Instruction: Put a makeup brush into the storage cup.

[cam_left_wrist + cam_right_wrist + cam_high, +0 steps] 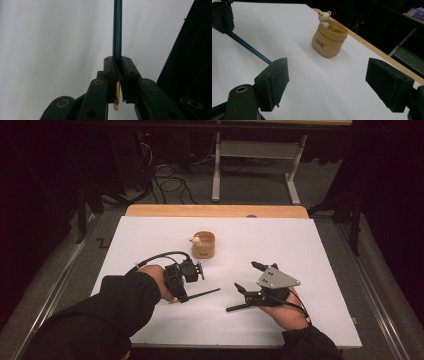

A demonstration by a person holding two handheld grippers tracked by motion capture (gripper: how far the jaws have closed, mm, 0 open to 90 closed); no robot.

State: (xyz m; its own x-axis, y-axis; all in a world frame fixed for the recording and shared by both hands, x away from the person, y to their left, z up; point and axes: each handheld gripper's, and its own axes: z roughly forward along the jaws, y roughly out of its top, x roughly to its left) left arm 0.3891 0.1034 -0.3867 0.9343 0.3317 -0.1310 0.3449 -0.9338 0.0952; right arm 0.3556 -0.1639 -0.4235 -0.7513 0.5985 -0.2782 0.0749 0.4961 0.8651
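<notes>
My left gripper [187,295] lies at the left of the white sheet, shut on a thin dark stick [204,293] that points right toward the other hand. In the left gripper view the jaws [117,60] pinch the stick [117,30], and a yellow end shows behind them. My right gripper [247,276] rests at the right, open, with nothing between its fingers [327,63]. A small tan pot [204,246] with a little bear figure [324,17] on its rim stands upright beyond both grippers. In the right gripper view the pot [329,42] stands ahead and the stick [247,46] crosses at the left.
A white sheet [300,250] covers the table, with a wooden edge [215,210] along the far side. Beyond it are a dark floor with cables [170,185] and a white table frame [260,155]. Sleeved forearms come in from the bottom.
</notes>
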